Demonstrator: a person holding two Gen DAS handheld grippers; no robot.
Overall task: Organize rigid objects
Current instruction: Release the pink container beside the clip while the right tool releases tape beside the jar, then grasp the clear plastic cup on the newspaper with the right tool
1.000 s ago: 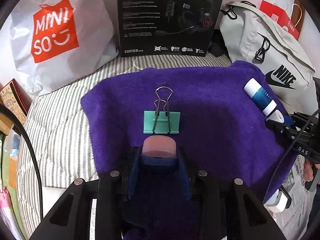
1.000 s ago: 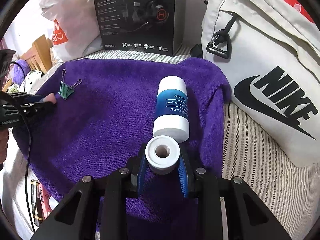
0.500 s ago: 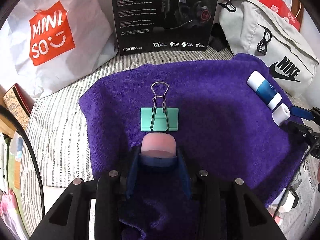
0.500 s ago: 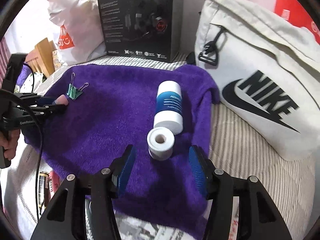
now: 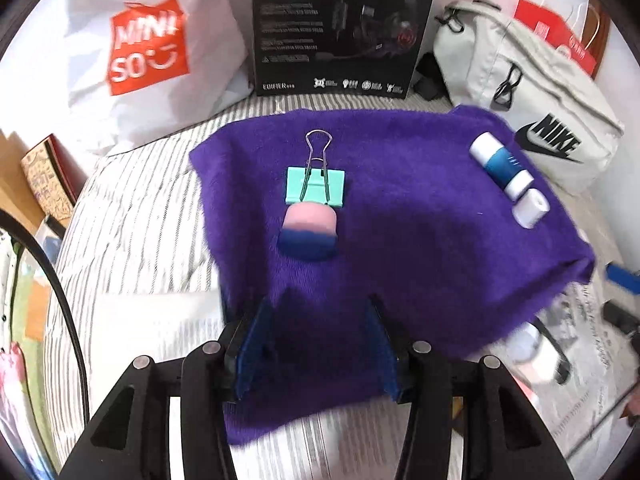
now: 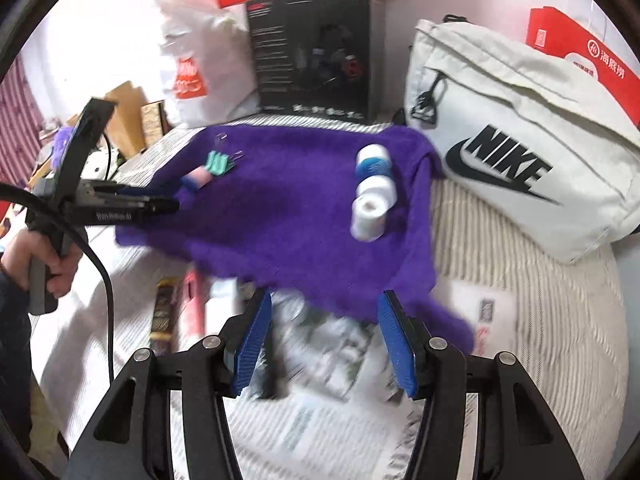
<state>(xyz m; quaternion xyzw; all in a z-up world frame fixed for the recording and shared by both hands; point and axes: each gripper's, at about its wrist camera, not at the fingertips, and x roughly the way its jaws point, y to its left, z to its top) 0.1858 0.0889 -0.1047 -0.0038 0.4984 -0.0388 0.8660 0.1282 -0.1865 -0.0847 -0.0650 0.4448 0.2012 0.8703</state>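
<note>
Four items now on the purple towel (image 5: 420, 240): eraser (image 5: 310, 232) touching binder clip (image 5: 316, 184), white cap (image 6: 370, 216) against lotion tube (image 6: 374, 168). Left gripper (image 5: 316, 348) jaws just opened, nothing between; right gripper (image 6: 324, 340) jaws apart, empty. Looks nearly done, tho clutter remains below the towel.

On my purple towel (image 5: 420, 220) I count four small things: one green binder clip (image 5: 315, 186), one pink-and-blue eraser (image 5: 308, 232), one blue-banded white tube (image 5: 500, 164), one white cap (image 5: 530, 208). Behind it: one black box (image 5: 344, 24), one Nike bag (image 5: 532, 108), one Miniso bag (image 5: 148, 44).
</note>
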